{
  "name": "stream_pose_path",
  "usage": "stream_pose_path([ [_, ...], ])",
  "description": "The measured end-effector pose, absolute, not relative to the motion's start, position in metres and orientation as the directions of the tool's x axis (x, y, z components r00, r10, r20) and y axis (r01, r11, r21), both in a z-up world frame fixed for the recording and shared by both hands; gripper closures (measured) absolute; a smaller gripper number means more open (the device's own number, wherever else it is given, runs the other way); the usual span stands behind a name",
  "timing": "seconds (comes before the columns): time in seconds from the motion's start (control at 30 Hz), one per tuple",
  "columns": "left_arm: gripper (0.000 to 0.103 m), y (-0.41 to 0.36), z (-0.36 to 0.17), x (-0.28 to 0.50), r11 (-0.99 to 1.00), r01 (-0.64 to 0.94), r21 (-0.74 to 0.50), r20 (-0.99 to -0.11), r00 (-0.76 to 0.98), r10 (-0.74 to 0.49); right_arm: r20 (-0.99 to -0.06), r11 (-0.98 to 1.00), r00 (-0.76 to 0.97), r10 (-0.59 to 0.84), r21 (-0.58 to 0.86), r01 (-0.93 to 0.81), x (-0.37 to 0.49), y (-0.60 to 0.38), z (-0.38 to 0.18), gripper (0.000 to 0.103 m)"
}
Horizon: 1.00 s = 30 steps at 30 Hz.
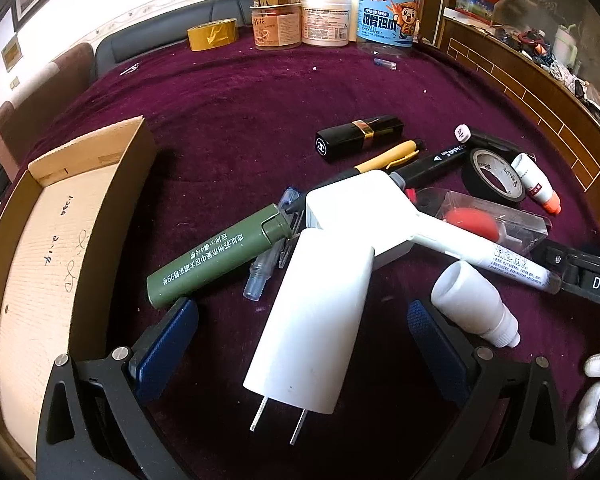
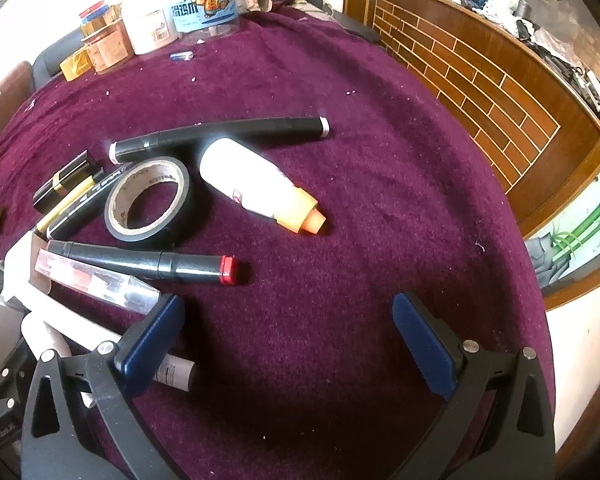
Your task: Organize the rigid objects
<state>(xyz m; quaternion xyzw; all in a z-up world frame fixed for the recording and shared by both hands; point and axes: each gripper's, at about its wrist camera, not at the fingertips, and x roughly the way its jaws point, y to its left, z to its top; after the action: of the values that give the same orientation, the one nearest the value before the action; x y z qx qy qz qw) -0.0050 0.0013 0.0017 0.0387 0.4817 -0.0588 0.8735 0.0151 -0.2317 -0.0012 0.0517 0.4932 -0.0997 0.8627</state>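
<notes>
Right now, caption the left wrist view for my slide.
Open left gripper straddles a white charger amid clutter, cardboard box alongside.

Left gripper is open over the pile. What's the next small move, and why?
Probably close the left gripper on the white wall charger plug: it lies between the open blue fingers, on top of the pile, with the empty cardboard box just to the left. The right gripper is open over bare purple cloth.

A white charger (image 1: 320, 320) lies prongs-out beside a green lighter (image 1: 216, 258) and a white marker (image 1: 488, 256). Black tape (image 2: 148, 200) lies flat beside a glue bottle (image 2: 256, 182).
</notes>
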Motion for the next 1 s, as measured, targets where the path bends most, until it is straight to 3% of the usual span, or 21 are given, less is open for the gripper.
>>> stream_pose_path([
  [1.0,0.001,0.0035,0.0009,-0.0070,0.991,0.133,0.007,-0.842,0.535,-0.066,-0.840,0.961,0.519,-0.156,-0.007,0.278,0.0095,-0.2293,-0.0010,0.000],
])
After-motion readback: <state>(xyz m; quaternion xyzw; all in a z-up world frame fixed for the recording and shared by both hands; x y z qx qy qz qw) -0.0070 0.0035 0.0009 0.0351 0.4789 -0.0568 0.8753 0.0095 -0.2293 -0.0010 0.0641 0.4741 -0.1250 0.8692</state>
